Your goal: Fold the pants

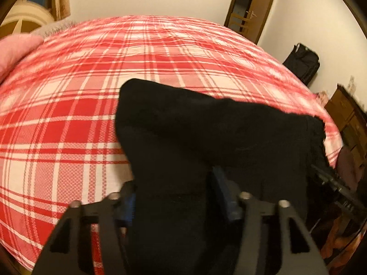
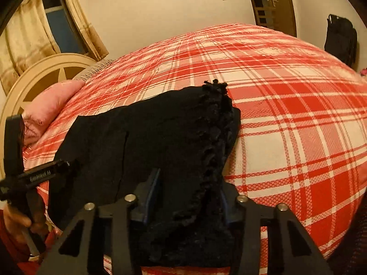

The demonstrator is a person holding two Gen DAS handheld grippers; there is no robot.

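a: bedroom, bed under a red-and-white plaid cover, pink pillow at the headboard end, door in the far wall. black pants lie on the bed's near half, bunched and partly lifted toward both cameras.

b: grip state?

a: left gripper: jaws pinching a thick bundle of the pants fabric, cloth fills the gap. right gripper: jaws clamped on the frayed hem edge, again cloth between them. the left tool also shows at the left edge of the right view, next to the pants.

b: step in hand?

a: my read: carrying one end of the pants over to lay it on the rest, mid-fold. can't tell how many layers are already stacked, all black, frames blurred.

b: how to do it well?

a: keep both grips level and equally far from the pillow so the carried edge stays straight. keep light tension between the two tools, no sag in the middle. lower onto the bed before letting go, carried edge lined up with the edge underneath. release both together, pull straight back so the jaws don't drag the top layer.

b: risks?

a: frayed hem may snag on the right jaws. thick bundle on the left may unroll when released.
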